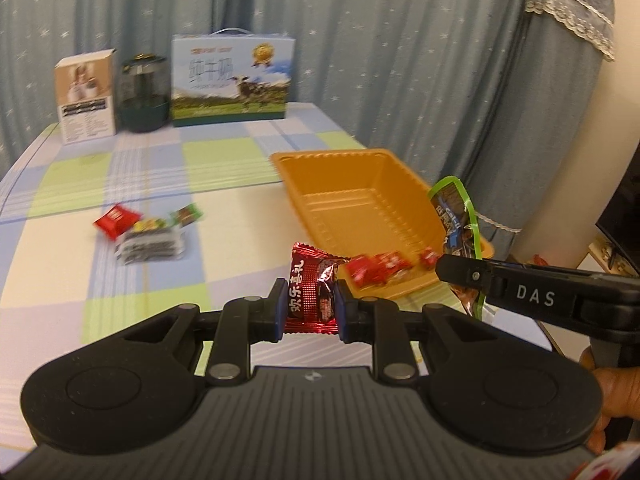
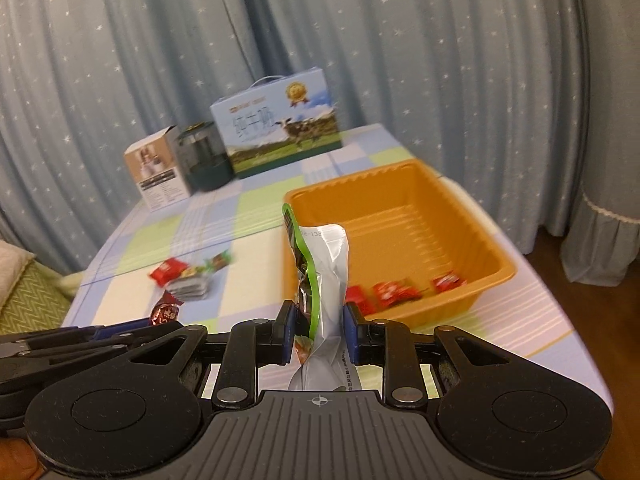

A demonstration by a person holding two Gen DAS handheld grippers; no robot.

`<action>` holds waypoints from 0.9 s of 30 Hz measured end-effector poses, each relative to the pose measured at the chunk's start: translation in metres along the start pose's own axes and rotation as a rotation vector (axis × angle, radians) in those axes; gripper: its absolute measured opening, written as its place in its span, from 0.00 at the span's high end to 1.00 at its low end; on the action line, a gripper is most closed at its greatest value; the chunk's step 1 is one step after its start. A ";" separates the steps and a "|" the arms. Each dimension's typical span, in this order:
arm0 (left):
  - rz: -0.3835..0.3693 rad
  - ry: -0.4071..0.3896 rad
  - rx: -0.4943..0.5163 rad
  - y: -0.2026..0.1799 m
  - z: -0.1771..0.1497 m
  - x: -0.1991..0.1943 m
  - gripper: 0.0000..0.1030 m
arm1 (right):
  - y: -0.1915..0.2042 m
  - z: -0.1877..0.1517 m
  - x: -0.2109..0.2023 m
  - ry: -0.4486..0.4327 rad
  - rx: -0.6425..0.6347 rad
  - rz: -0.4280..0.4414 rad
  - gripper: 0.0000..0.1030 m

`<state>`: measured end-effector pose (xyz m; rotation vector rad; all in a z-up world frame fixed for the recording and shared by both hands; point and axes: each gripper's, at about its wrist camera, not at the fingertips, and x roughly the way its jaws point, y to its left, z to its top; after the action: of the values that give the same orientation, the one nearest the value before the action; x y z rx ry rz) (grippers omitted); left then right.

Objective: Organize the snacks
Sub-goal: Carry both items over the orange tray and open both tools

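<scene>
Two snacks are gripped just before the orange tray (image 2: 496, 264): left gripper (image 1: 311, 304) clamps a red candy packet (image 1: 310, 292), right gripper (image 2: 320, 330) a green-edged pouch (image 2: 324, 280). Early release risks dropping either onto the table (image 2: 532, 320).

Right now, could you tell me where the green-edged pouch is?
The green-edged pouch is clamped upright in the right gripper, in front of the orange tray.

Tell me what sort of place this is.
Probably a room in a home: star-print curtains hang behind a table under a checked cloth, with a milk gift box and loose snacks on it.
</scene>
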<state>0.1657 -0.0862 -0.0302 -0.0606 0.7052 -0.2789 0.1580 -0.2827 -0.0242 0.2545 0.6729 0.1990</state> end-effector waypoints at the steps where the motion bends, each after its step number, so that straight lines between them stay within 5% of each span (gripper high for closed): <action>1: -0.007 -0.001 0.006 -0.005 0.003 0.003 0.79 | -0.004 0.003 0.000 -0.003 -0.005 -0.006 0.75; 27: -0.096 0.059 -0.002 -0.043 0.048 0.127 0.79 | -0.077 0.055 0.077 0.050 0.000 -0.039 0.75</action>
<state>0.2791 -0.1638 -0.0675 -0.0884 0.7625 -0.3736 0.2600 -0.3443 -0.0507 0.2368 0.7266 0.1684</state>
